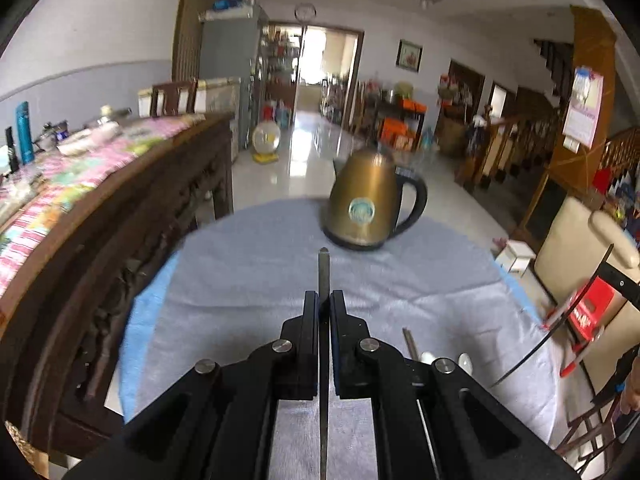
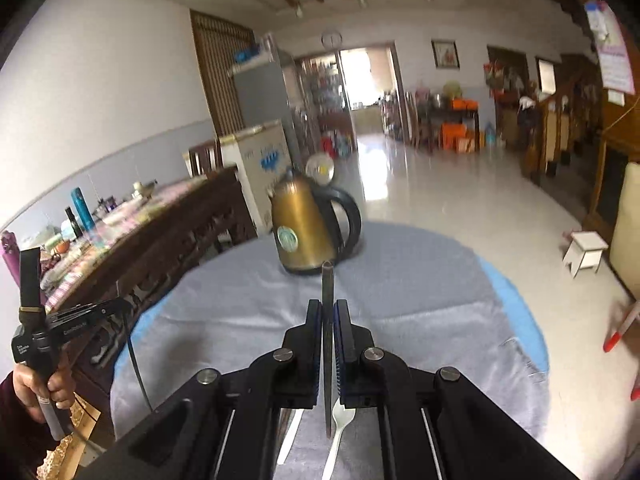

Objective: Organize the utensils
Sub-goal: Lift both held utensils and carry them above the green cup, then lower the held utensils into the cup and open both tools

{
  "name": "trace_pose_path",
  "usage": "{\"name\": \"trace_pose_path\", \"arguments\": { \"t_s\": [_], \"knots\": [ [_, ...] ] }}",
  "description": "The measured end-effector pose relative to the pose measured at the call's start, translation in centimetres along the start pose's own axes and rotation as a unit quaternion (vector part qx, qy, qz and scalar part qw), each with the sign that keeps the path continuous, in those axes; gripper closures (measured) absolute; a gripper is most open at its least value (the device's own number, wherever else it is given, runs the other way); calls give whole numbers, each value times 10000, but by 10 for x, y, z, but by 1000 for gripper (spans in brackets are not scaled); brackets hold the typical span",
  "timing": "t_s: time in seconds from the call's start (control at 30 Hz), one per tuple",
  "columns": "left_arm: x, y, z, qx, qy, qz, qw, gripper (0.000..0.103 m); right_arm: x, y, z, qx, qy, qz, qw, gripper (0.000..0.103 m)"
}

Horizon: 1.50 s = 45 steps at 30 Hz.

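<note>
Left gripper (image 1: 324, 300) and right gripper (image 2: 328, 308), each raised over a round table (image 1: 248, 264) draped in a grey cloth (image 2: 420, 292). Both pairs of fingers are standing narrow, each clamping a thin dark metal utensil edge-on: the left-held utensil (image 1: 323, 276) and the right-held utensil (image 2: 327, 288) are both pointing forward towards the bronze electric kettle (image 1: 366, 204) at the table's far edge. Whether these are knives or handles of other cutlery cannot be told.

Progress, as a judgement: sorting is appearing to be under way rather than finished. Loose pieces are lying on the cloth near the table's near edge: a white plastic fork (image 2: 340, 424) with a second pale utensil (image 2: 290, 432) just beside it under the right gripper, and, in the left wrist view, a metal handle (image 1: 411, 344) with two spoon-like ends (image 1: 466, 362) beside it. No tray or holder is showing, so the destination is unclear.

Open room: the cloth's middle is lying bare between the grippers and the kettle. A dark carved wooden sideboard (image 1: 120, 240) is standing close along the table's left edge; the right edge is giving onto open floor.
</note>
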State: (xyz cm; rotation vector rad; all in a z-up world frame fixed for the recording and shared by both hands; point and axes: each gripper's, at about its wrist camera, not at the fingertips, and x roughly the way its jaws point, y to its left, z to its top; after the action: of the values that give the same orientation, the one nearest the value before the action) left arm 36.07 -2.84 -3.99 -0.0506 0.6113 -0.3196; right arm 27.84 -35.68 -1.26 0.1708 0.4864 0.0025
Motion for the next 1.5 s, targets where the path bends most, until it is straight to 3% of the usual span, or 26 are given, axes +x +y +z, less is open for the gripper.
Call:
{"name": "trace_pose_path", "arguments": {
  "t_s": [0.3, 0.7, 1.03, 1.27, 1.5],
  "knots": [
    [-97, 1, 0, -332, -854, -166, 9957, 98, -77, 36, 4, -93, -548, 143, 9983, 96],
    [-185, -38, 2, -372, -1992, -493, 9780, 98, -132, 86, -16, -317, -878, 680, 9933, 96],
    [-179, -88, -28, -147, -2125, -697, 9746, 98, -140, 98, -65, -460, -734, 790, 9931, 96],
    [-142, -95, -51, -325, -1871, -663, 9796, 98, -136, 93, -93, -359, -635, 708, 9948, 96],
    [-119, -103, -73, -217, -1697, -360, 9846, 98, -131, 92, -109, -265, -588, 622, 9960, 96]
  ]
}}
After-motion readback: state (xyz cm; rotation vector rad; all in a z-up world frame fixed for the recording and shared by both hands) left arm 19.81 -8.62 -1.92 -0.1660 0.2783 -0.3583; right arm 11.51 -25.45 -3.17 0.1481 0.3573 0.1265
